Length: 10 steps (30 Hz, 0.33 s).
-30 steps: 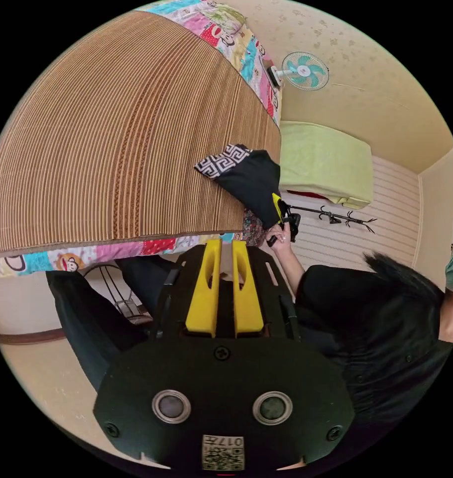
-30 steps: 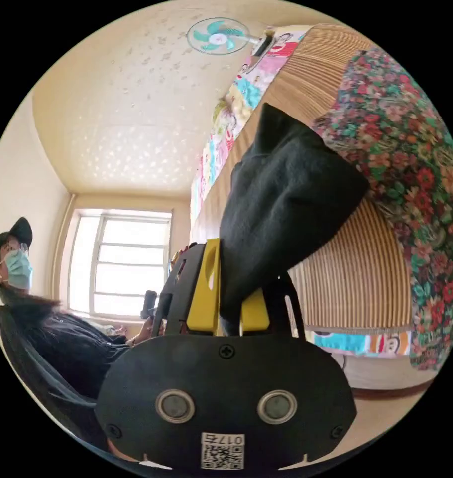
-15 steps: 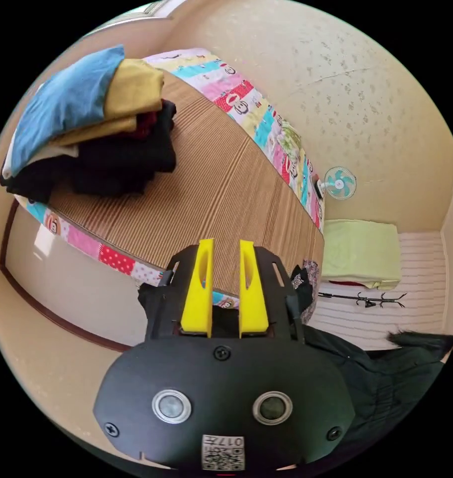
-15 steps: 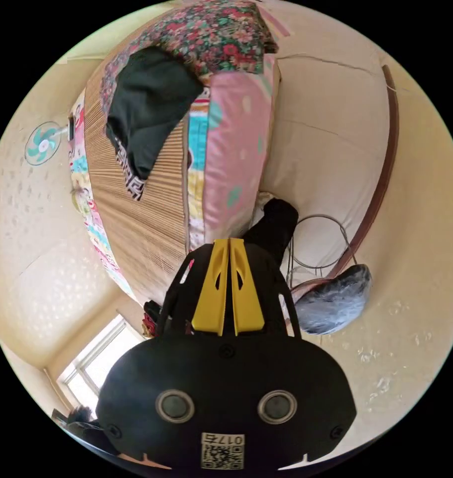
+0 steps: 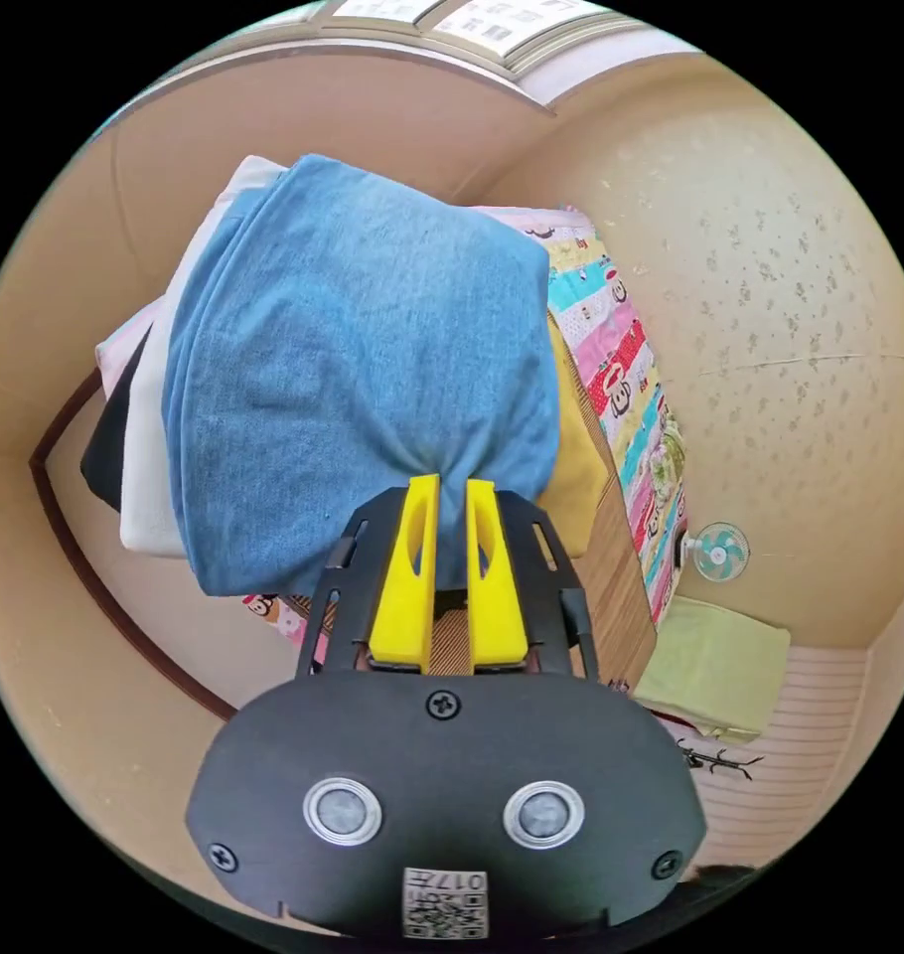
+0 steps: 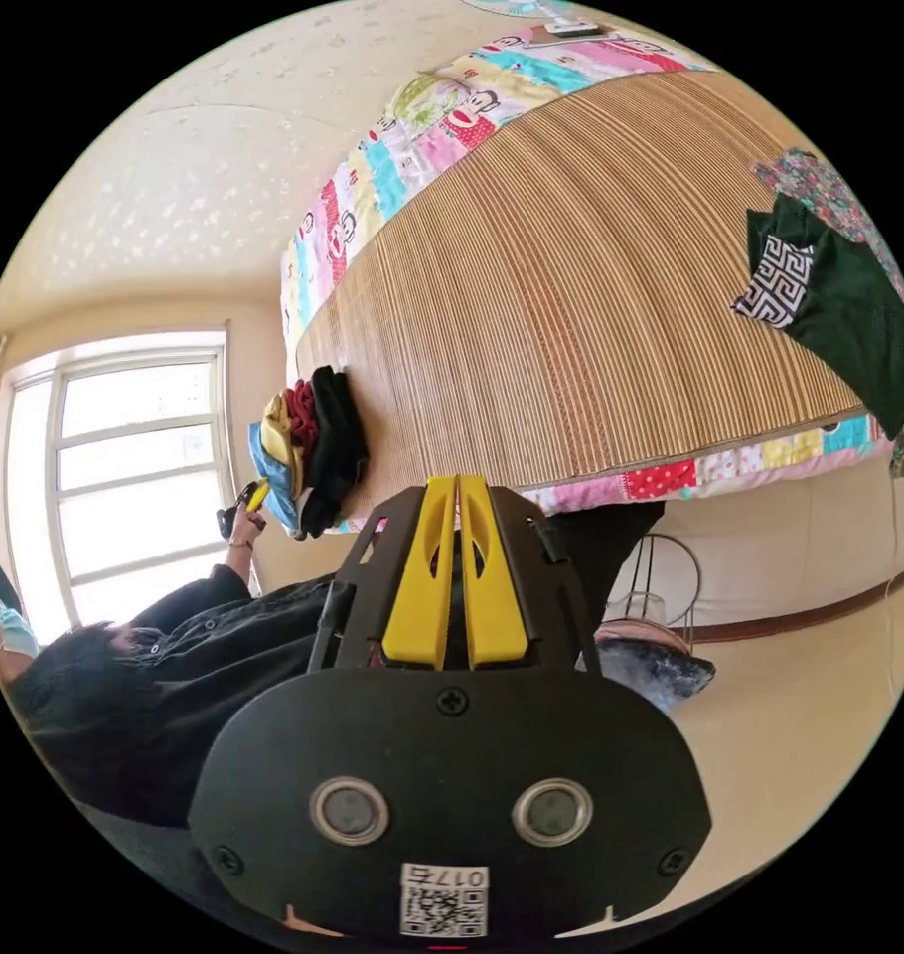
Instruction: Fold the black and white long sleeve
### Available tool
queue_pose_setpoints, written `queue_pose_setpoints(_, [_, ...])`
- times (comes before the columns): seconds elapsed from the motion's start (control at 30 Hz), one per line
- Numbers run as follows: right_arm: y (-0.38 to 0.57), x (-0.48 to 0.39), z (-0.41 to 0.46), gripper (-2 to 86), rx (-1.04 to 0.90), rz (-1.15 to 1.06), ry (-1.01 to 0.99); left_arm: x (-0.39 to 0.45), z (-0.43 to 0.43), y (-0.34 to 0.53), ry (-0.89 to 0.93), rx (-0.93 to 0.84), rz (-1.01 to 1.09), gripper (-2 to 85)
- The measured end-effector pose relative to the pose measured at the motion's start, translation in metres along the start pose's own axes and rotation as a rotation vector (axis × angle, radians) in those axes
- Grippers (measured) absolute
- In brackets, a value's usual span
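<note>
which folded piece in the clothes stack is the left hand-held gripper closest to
The blue denim piece on top of the stack: the left hand-held gripper has its yellow tips right at its edge. The mustard-yellow fabric and white fabric lie beneath it.

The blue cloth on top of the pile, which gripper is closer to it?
Left. The left gripper is right at the blue cloth, jaw tips at its edge. The right gripper hangs off the bed's side, far from the pile.

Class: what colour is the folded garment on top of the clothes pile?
Blue, like denim; the left gripper view shows it best.
</note>
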State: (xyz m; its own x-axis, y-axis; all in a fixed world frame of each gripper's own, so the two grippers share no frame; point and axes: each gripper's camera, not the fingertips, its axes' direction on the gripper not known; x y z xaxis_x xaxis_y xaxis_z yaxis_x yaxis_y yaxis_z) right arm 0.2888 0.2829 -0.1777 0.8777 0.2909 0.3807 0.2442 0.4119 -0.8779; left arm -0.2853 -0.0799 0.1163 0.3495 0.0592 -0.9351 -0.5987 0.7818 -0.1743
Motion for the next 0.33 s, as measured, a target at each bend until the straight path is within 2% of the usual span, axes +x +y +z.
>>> queue_pose_setpoints(0.03, [0.01, -0.007, -0.007, 0.9, 0.008, -0.038, 0.012, 0.0, -0.01, 0.012, 0.083, 0.015, 0.009, 1.6])
queue_pose_setpoints(0.2, [0.027, -0.06, -0.033, 3.4, 0.082, -0.323, -0.095, 0.051, -0.08, 0.081, 0.484, 0.117, 0.363, -0.7])
queue_pose_setpoints(0.3, [0.01, -0.106, -0.016, 11.1, 0.037, -0.482, -0.149, 0.11, -0.123, 0.125, 0.699, 0.127, 0.595, -0.9])
queue_pose_setpoints(0.33, [-0.002, -0.12, -0.001, 14.9, -0.004, -0.5, -0.234, 0.137, -0.139, 0.144, 0.779, 0.114, 0.7, -0.9])
